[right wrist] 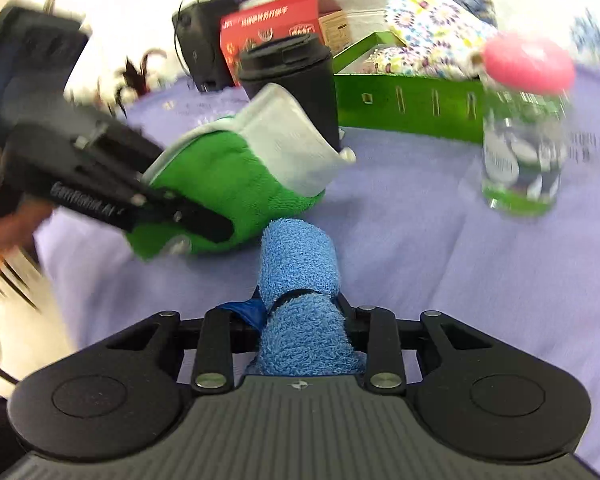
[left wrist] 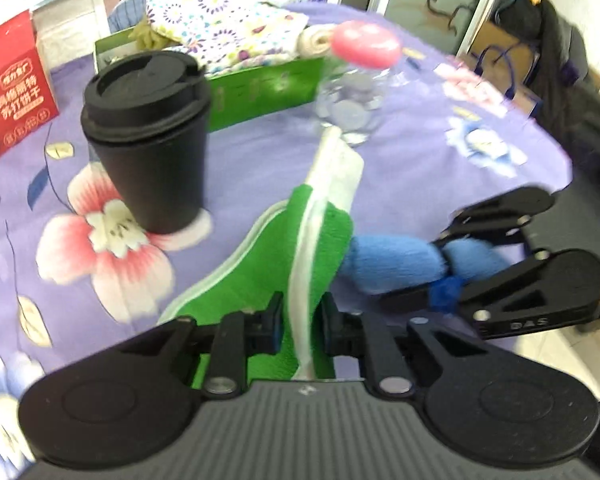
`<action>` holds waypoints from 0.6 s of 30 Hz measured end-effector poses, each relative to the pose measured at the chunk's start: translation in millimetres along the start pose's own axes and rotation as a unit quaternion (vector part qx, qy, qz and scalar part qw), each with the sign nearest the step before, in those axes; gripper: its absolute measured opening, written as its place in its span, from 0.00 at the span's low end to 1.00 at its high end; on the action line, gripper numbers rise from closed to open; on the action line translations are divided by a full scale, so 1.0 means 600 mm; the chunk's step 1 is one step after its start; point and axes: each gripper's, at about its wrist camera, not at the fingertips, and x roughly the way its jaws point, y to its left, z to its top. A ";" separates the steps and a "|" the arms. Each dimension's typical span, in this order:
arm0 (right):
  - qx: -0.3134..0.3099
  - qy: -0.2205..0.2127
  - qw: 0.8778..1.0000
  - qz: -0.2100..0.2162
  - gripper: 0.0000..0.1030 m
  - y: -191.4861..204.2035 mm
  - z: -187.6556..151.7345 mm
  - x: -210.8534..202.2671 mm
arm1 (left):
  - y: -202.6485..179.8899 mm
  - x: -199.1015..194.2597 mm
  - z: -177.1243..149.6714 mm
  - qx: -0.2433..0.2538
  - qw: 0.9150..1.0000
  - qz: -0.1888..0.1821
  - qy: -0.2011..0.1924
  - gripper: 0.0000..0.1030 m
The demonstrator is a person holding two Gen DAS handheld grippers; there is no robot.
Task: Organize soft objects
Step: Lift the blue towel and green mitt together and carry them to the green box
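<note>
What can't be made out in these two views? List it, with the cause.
- Green box contents: left wrist view, the floral cloth piled on top hides them.
- Green towel near end: the left gripper covers it.
- Blue towel near end: right wrist view, hidden inside the right gripper.
- Clear jar label: motion blur.

Green cloth (left wrist: 260, 264) beside rolled blue towel (right wrist: 300, 276)
</note>
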 end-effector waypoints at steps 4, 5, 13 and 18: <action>0.008 -0.042 0.999 0.023 0.13 0.028 -0.003 -0.039 | -0.043 -0.040 0.001 0.003 1.000 0.009 -0.023 0.12; -0.012 -0.052 0.998 0.014 0.13 0.040 0.004 -0.046 | -0.050 -0.051 0.006 0.008 0.999 0.016 -0.031 0.12; -0.135 -0.097 0.986 -0.024 0.14 0.062 0.125 -0.070 | -0.056 -0.107 0.112 0.041 0.993 0.080 -0.079 0.12; -0.191 -0.094 0.974 -0.079 0.14 0.017 0.266 -0.043 | -0.017 -0.101 0.256 0.053 0.983 0.138 -0.106 0.12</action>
